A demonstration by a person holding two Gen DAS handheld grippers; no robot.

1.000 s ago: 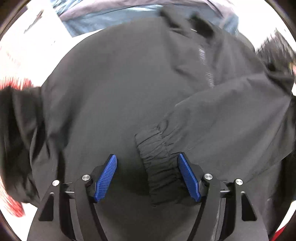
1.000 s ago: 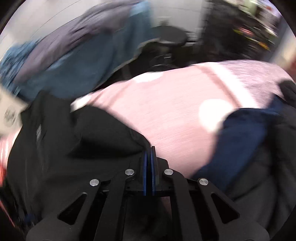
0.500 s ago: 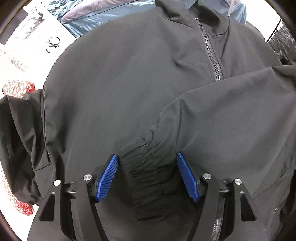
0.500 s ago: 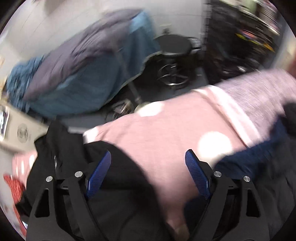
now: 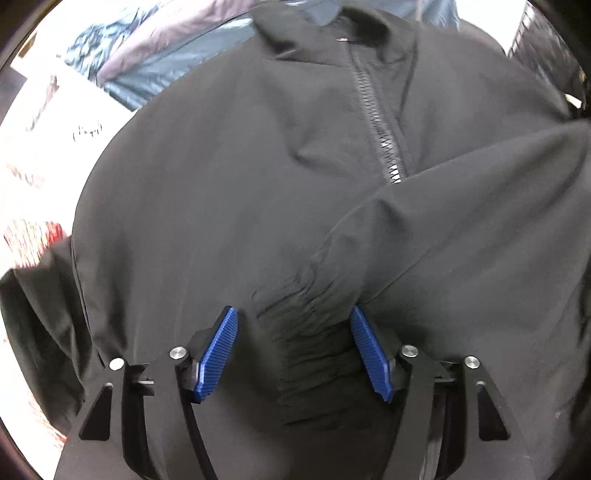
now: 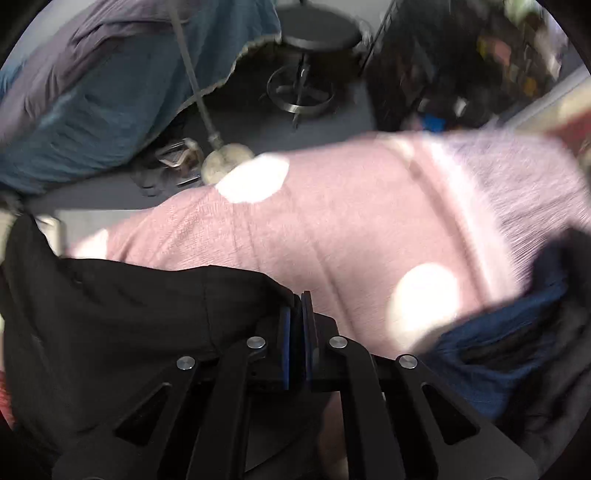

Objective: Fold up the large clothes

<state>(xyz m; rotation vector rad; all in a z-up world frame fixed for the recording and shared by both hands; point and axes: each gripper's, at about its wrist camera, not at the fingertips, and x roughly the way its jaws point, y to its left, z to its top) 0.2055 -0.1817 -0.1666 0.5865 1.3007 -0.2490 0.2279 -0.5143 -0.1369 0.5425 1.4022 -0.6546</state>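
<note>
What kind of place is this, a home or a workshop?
Probably a workroom or lab set up for folding clothes, not a plain home. A black jacket lies on a pink spotted cloth, a round stool stands on grey floor, and cluttered dark shelving is behind.

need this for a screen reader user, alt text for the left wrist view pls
A black zip-front jacket lies spread out, its right-hand sleeve folded across the front so the gathered elastic cuff sits between the open blue-padded left gripper. Blue-grey fabric lies beyond the collar.
</note>
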